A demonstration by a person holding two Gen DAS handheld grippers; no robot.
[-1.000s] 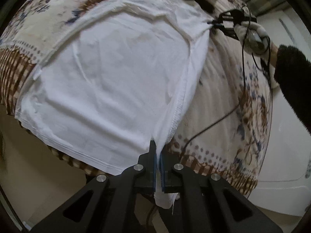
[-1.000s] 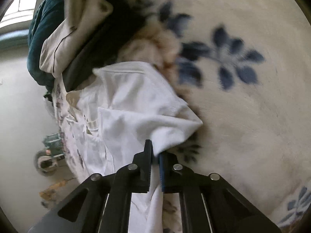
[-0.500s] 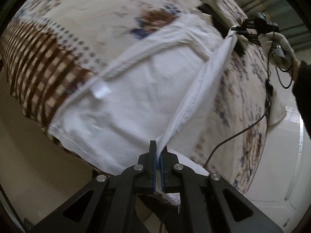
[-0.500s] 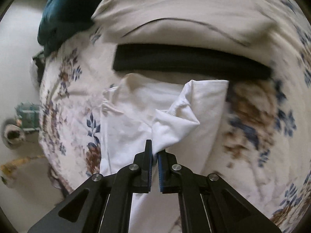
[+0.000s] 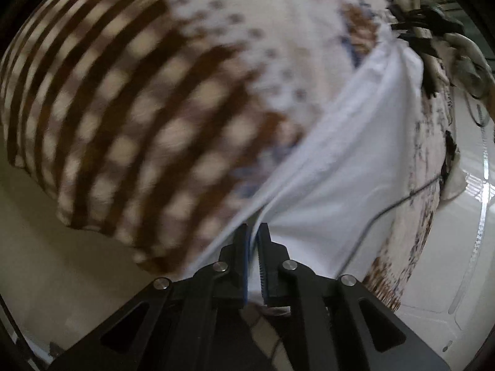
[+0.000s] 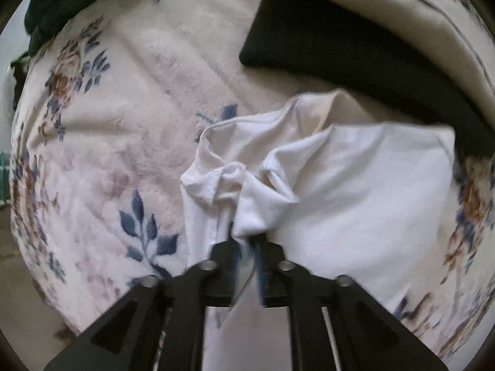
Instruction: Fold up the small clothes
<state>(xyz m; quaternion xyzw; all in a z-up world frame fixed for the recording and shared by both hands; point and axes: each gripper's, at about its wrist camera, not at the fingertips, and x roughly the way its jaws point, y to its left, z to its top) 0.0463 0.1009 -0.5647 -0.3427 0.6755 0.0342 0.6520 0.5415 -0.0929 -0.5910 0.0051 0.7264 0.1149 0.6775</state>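
A white garment (image 5: 349, 167) lies on a flowered blanket (image 5: 148, 99), folded over on itself into a narrower strip. My left gripper (image 5: 254, 238) is shut on its near edge, cloth pinched between the blue pads. The right gripper shows at the far end in the left wrist view (image 5: 414, 31). In the right wrist view the white garment (image 6: 355, 191) is bunched at the collar end, and my right gripper (image 6: 247, 241) still has a fold of it between its jaws, which stand slightly parted.
A black folded cloth (image 6: 340, 46) and a cream one (image 6: 417, 9) lie beyond the garment. A dark green cloth (image 6: 58, 3) sits at the far left. The blanket's brown checked border (image 5: 92, 123) hangs over the bed edge. A cable (image 5: 386, 210) crosses the blanket.
Both grippers have carried the garment's side across to the left, folding it over itself. The left wrist view has swung over the blanket border and blurred. The right jaws have parted slightly.
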